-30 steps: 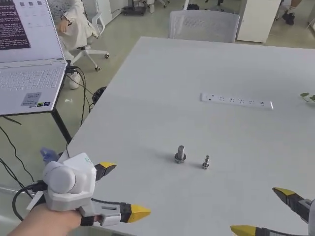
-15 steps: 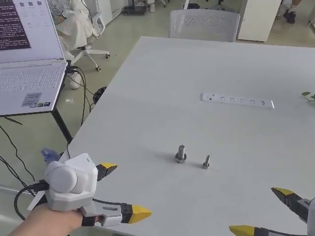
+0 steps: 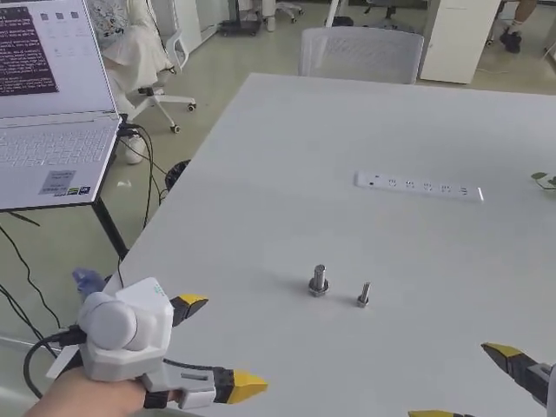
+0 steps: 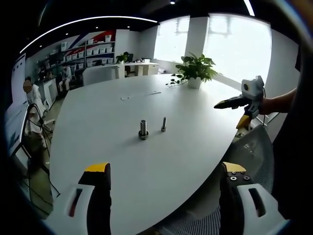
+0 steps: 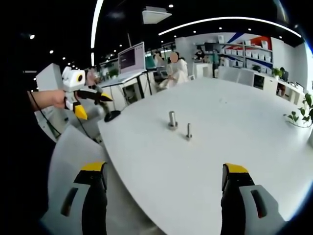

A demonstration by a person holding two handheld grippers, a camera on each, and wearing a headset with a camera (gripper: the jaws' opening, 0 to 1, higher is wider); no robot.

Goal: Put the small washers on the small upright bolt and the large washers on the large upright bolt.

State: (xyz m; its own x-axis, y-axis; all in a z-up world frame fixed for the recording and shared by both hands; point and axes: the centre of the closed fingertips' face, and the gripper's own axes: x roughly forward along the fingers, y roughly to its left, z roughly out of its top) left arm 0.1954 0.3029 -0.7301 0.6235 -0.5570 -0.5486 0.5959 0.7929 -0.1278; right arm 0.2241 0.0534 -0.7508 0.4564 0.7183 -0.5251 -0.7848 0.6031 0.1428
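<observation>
Overall: a white table (image 3: 347, 139) carries two upright bolts, with both grippers held back at its near edge.
Table: the head view shows a laptop (image 3: 52, 130) on a stand to its left and a grey chair (image 3: 360, 54) at its far end.
Potted plant (image 4: 195, 68): the left gripper view shows it at the table's far side, by bright windows.
Power strip (image 3: 417, 186): lies flat, well beyond the bolts.
Left gripper (image 3: 219, 343): released, jaws spread wide, over the table's near-left edge. The right gripper view shows it from the side, held in a hand.
Right gripper (image 5: 164, 168): released, jaws spread wide, facing the bolts from the near-right edge.
Large bolt (image 3: 319, 280): upright, near the table's middle, with a wider ring at its foot. Whether this is washers or the bolt's head cannot be told.
Small bolt (image 3: 363, 294): upright, just beside the large bolt on its right, apart from it.
</observation>
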